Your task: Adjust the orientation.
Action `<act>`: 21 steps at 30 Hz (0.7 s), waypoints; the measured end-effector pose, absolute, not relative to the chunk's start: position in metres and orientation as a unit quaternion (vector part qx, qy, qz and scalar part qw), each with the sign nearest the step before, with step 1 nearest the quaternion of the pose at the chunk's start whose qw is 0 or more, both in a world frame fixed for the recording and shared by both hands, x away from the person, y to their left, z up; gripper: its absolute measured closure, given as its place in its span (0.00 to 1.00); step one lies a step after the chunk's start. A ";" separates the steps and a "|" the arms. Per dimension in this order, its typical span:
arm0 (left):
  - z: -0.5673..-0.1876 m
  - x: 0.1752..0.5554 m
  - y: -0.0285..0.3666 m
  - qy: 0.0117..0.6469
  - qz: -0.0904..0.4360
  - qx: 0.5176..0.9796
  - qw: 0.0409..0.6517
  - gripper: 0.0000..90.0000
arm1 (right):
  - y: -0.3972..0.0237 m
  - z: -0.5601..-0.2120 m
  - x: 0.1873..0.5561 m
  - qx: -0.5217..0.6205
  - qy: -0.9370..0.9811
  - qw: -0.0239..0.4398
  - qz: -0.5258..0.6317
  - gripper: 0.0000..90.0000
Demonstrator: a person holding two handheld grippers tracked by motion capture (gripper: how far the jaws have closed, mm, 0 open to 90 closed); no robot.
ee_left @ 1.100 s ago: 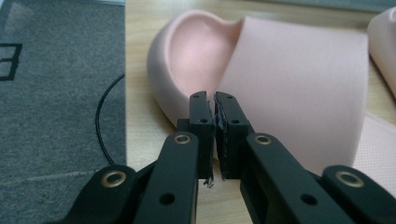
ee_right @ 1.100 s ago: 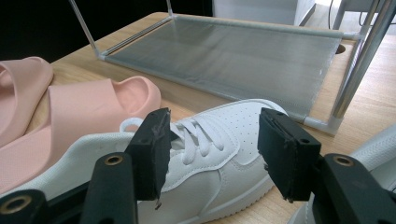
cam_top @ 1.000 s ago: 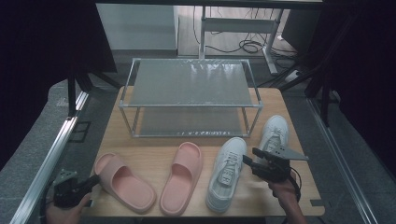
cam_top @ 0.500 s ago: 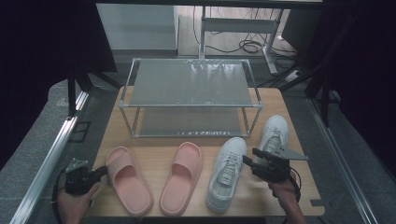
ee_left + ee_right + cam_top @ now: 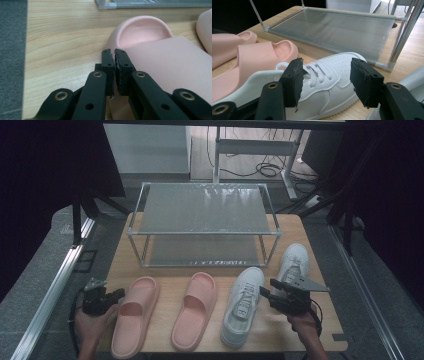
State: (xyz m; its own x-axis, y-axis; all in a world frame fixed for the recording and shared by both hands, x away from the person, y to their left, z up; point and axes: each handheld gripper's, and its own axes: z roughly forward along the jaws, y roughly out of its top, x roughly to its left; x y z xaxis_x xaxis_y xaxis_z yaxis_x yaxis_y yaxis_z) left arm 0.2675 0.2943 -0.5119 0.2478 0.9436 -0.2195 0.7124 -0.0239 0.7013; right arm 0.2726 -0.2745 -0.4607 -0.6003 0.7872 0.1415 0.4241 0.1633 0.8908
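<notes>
Two pink slippers lie side by side on the wooden table (image 5: pixel 165 272), the left slipper (image 5: pixel 134 316) and the right slipper (image 5: pixel 195 311). To their right are a white sneaker (image 5: pixel 243 305) and a second sneaker (image 5: pixel 293 261). My left gripper (image 5: pixel 120 293) is shut, its tips against the left slipper's (image 5: pixel 160 65) outer edge, with nothing between the jaws (image 5: pixel 114 53). My right gripper (image 5: pixel 264 291) hovers open at the first sneaker's right side; that sneaker (image 5: pixel 324 75) shows between its spread jaws, untouched.
A two-tier metal shoe rack (image 5: pixel 202 207) stands at the back of the table, both shelves bare. The table's front edge runs just below the shoes. Dark floor and a metal rail (image 5: pixel 47 305) lie off to the left.
My left gripper has moved right against the left slipper, and the slipper has swung from slanted to roughly parallel with the other one. The right gripper has stayed put.
</notes>
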 end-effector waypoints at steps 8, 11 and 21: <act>-0.511 0.279 0.284 0.586 0.151 0.706 0.367 0.96 | -0.275 -0.462 0.273 0.410 0.741 0.181 0.500 0.50; -0.511 0.282 0.282 0.585 0.149 0.708 0.366 0.95 | -0.275 -0.462 0.273 0.410 0.741 0.181 0.500 0.50; -0.492 0.266 0.292 0.576 0.165 0.699 0.390 0.95 | -0.277 -0.460 0.272 0.411 0.739 0.183 0.502 0.50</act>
